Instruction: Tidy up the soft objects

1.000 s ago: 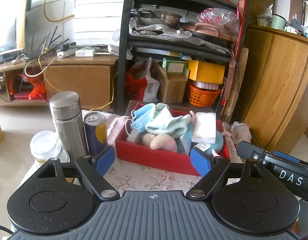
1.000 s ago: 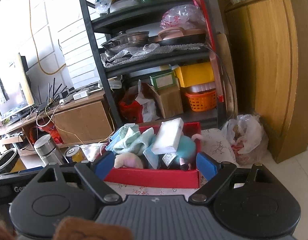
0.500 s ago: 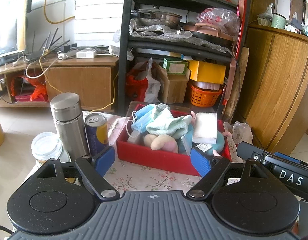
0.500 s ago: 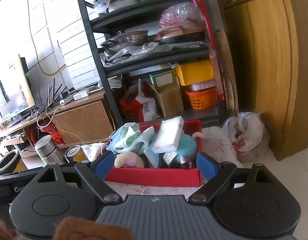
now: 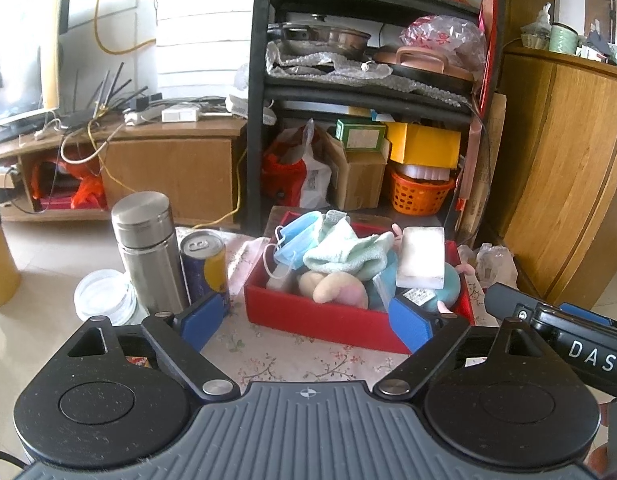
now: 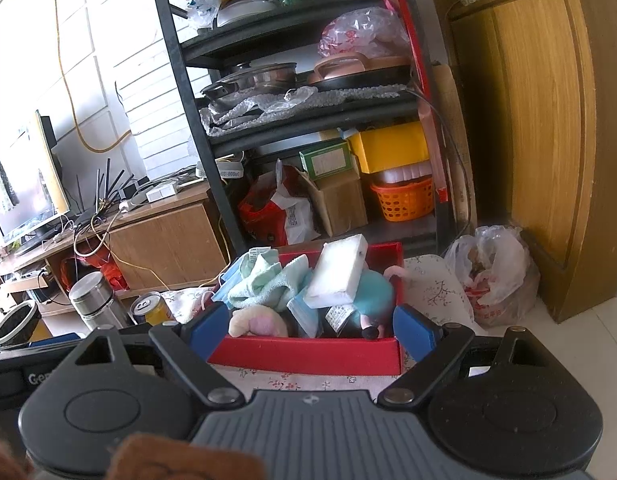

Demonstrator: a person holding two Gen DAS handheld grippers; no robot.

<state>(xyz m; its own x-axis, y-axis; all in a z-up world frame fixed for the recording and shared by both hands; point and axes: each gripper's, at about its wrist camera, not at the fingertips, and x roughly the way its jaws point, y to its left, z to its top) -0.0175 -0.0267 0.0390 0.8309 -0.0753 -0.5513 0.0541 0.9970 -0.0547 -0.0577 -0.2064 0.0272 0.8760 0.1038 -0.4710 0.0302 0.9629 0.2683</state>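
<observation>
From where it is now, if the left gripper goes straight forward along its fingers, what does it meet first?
Most likely the near wall of the red box, then the soft things piled inside. The left gripper is open and empty. Depth is hard to judge here.

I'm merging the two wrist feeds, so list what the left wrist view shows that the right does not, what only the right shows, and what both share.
Only the left wrist view: a clear lidded jar beside the flask, and the right gripper's "DAS" body at the right edge.

Only the right wrist view: a plastic bag on the floor by the cabinet, and a dark bin at far left.

Both: the red box of soft things, sponge, green cloth, flask, can, shelf, and each view's own open gripper, left gripper, right gripper.
</observation>
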